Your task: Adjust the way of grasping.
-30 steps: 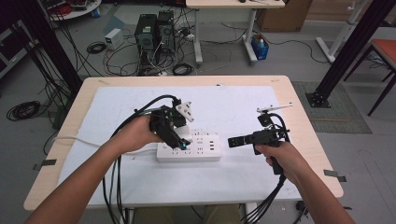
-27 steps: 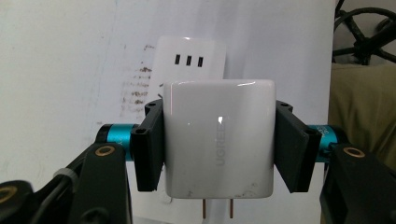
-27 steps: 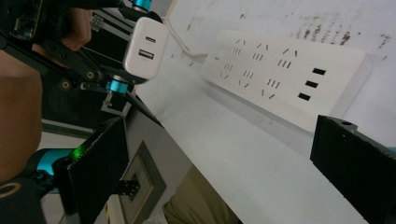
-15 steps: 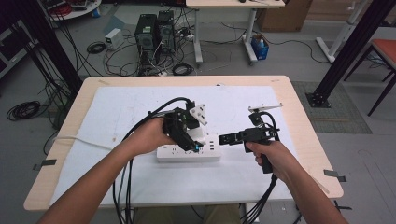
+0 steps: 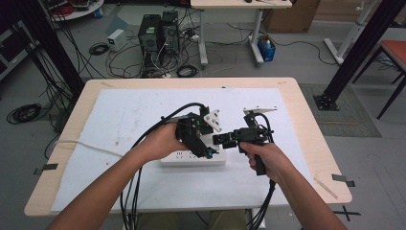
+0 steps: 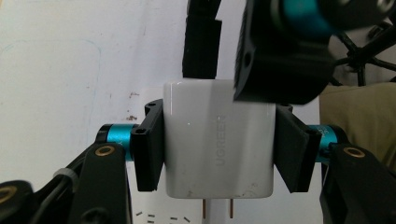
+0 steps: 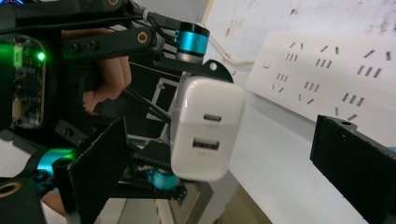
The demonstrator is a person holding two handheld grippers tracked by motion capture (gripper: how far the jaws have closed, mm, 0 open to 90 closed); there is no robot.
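Note:
A white charger block [image 6: 217, 144] with "UGREEN" on its side is clamped between the pads [image 6: 149, 144] of my left gripper [image 6: 217, 154], its two prongs pointing down at the white power strip [image 5: 189, 160]. In the high view my left gripper [image 5: 207, 152] hovers over the strip's right part. My right gripper [image 5: 221, 140] comes in from the right, open, its jaws close to the charger's port face. In the right gripper view the charger [image 7: 205, 128] appears between my wide-open jaws [image 7: 219, 140], touching neither, with the power strip [image 7: 327, 79] behind it.
A white sheet [image 5: 119, 115] covers the wooden table [image 5: 316, 129]. Black cables [image 5: 131, 201] trail off the front edge from both grippers, and the strip's white cord [image 5: 86, 143] runs left. Computers and cable tangles sit on the floor beyond the table.
My left gripper moved right along the strip with the charger still in it. My right gripper moved left toward it, so the two are now close together.

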